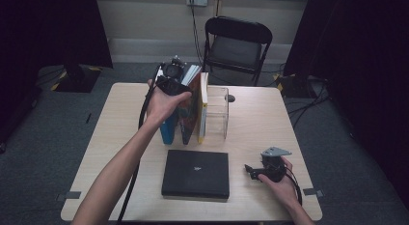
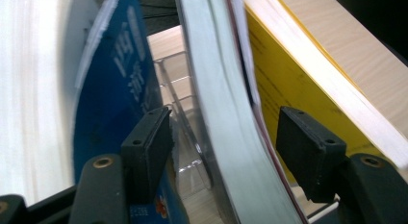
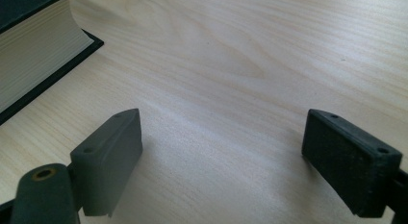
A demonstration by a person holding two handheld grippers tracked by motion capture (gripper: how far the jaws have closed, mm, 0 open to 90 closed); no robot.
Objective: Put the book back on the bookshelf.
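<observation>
Three books stand upright in a clear acrylic holder (image 1: 218, 114) at the table's middle: a blue one (image 1: 167, 131), a dark-covered middle one (image 1: 189, 114) and a yellow one (image 1: 203, 109). My left gripper (image 1: 176, 87) is at their top edge. In the left gripper view its jaws (image 2: 228, 147) straddle the middle book (image 2: 216, 89), with a gap at each pad, between the blue book (image 2: 115, 89) and the yellow book (image 2: 279, 80). A black book (image 1: 195, 173) lies flat near the front edge. My right gripper (image 1: 251, 171) rests open to its right, nothing between its jaws (image 3: 221, 152).
A black folding chair (image 1: 236, 44) stands behind the table. The bare wooden tabletop (image 3: 240, 51) lies under the right gripper, with the black book's page edge (image 3: 33, 56) to the left of it. The left gripper's cable (image 1: 140, 119) trails along the forearm.
</observation>
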